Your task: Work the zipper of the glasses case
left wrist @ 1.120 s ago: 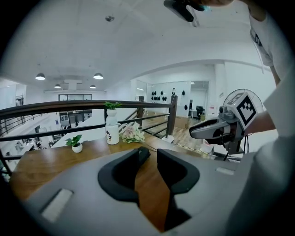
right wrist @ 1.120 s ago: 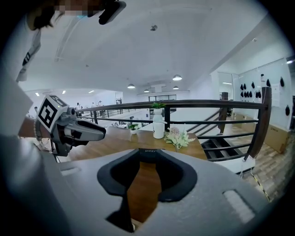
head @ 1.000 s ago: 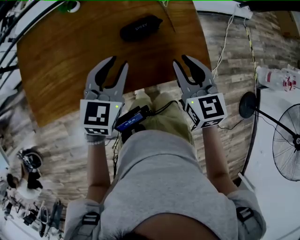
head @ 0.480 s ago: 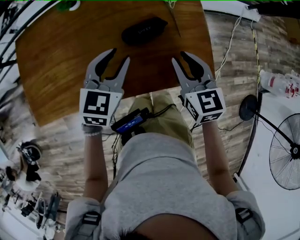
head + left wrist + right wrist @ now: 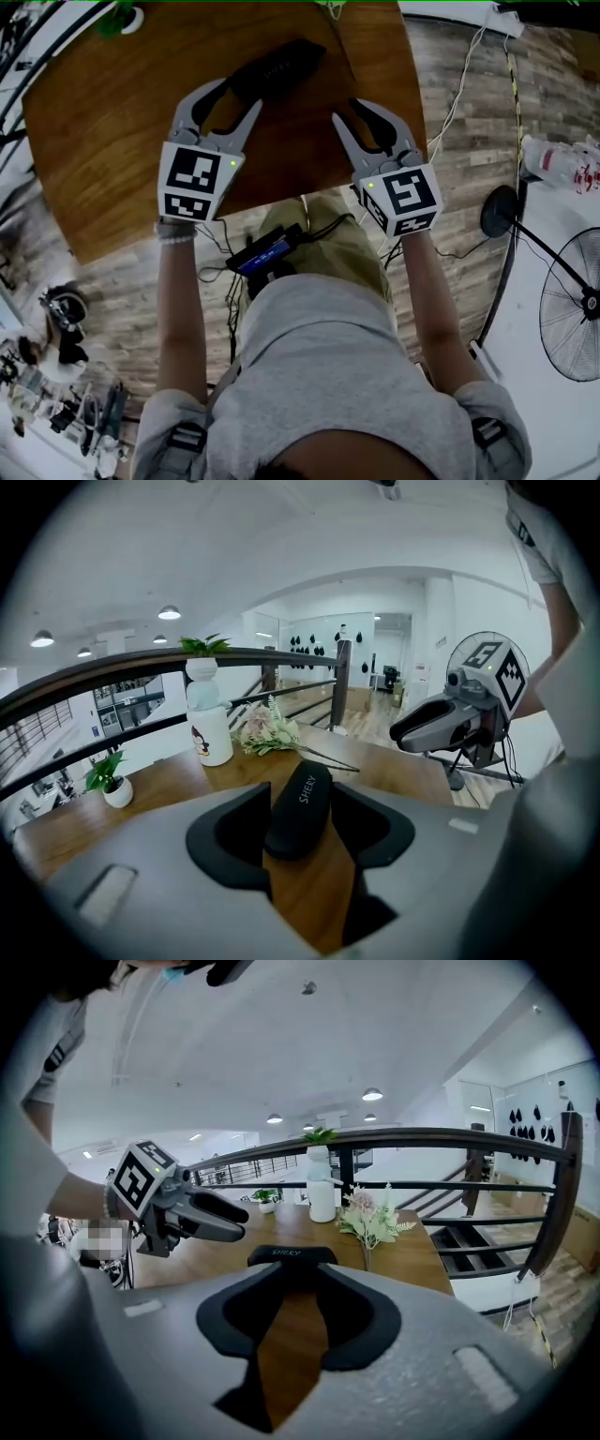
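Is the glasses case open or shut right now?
Shut, it seems: the glasses case lies flat on the table as one closed shell, no gap showing.

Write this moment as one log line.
left hand-held gripper: jaws just opening, black oval zippered glasses case between them, ungripped | right hand-held gripper: jaws just opening, empty

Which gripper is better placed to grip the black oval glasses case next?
Left, probably. Both grippers' jaws have just been opening; the left gripper frames the black glasses case untouched, the right gripper only bare wooden table.
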